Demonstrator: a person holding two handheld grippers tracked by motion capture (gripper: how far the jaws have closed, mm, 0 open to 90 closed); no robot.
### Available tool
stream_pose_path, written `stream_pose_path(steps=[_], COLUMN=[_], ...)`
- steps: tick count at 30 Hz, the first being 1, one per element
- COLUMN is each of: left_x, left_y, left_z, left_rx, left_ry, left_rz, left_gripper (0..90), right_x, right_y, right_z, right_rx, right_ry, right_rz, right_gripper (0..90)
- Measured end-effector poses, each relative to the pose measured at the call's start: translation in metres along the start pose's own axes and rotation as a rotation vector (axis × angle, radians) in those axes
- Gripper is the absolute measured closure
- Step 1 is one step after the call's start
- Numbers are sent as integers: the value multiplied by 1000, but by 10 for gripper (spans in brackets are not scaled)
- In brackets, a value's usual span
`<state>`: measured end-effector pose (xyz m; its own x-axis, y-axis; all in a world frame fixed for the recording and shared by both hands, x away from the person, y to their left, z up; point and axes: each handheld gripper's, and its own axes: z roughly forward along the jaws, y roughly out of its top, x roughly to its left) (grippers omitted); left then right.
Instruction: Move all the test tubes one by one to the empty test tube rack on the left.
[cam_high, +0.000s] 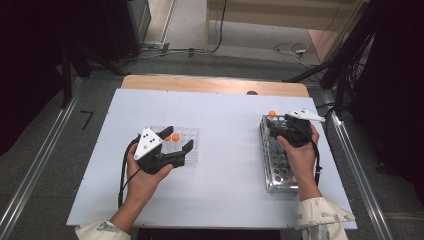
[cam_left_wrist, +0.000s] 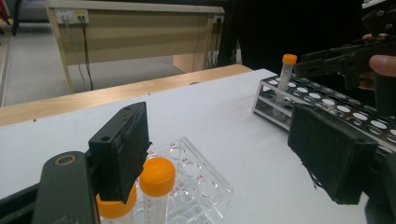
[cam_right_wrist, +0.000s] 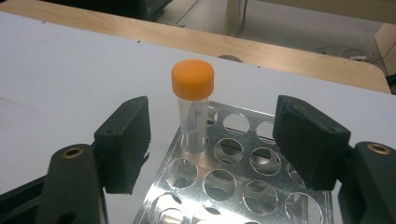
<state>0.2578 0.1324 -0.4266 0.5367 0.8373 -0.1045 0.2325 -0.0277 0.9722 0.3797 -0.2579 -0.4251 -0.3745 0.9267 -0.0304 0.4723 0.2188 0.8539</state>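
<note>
- High view: the left gripper (cam_high: 176, 140) is wide open and holds nothing. It hangs over the clear rack (cam_high: 192, 134) on the left side of the white table (cam_high: 225, 165). Two orange-capped tubes (cam_high: 171, 137) stand in that rack, between the jaws.
- High view: the right gripper (cam_high: 280, 121) sits over the far end of the metal rack (cam_high: 275, 172) on the right side. One tube with an orange cap (cam_high: 272, 114) stands in the far corner of that rack. The two racks are well apart.
- Left gripper view: the jaws are far apart. Two tubes (cam_left_wrist: 156, 189) stand just beside the left jaw, and that jaw partly hides one of them. The clear rack (cam_left_wrist: 205, 184) has many empty holes. Far off to the right I see the metal rack (cam_left_wrist: 322, 105) with its one tube (cam_left_wrist: 285, 77), and the other gripper close to it.
- Right gripper view: the jaws are wide open with nothing in them. The single tube (cam_right_wrist: 192, 100) stands upright in a far hole of the metal rack (cam_right_wrist: 243, 179), between the jaws and a bit past them. It does not touch either jaw.
- The step, I think: tubes go from one rack to the other, and one gripper is about to pick one up. I cannot tell which way they go.
- Next move, I think: the left gripper needs to get one tube between its pads, close gently, and lift it straight up so the rack does not tip. It should take care not to knock the other tube.
</note>
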Motion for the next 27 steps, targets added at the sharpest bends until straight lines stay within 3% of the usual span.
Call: stream_pose_path(steps=[9, 14, 21, 27], left_x=[0, 0, 0, -1], left_y=[0, 0, 0, 0], left_z=[0, 0, 0, 0], left_rx=[-1, -1, 1, 1], left_ry=[-5, -6, -5, -7], left_rz=[0, -1, -4, 0], left_gripper=[221, 222, 222, 223], right_x=[3, 7, 8, 7], right_y=[3, 6, 8, 9], right_z=[9, 17, 26, 28], right_rx=[47, 120, 178, 175], right_ry=[17, 7, 26, 24], right_rz=[-21, -54, -57, -43], right_gripper=[368, 468, 596, 671])
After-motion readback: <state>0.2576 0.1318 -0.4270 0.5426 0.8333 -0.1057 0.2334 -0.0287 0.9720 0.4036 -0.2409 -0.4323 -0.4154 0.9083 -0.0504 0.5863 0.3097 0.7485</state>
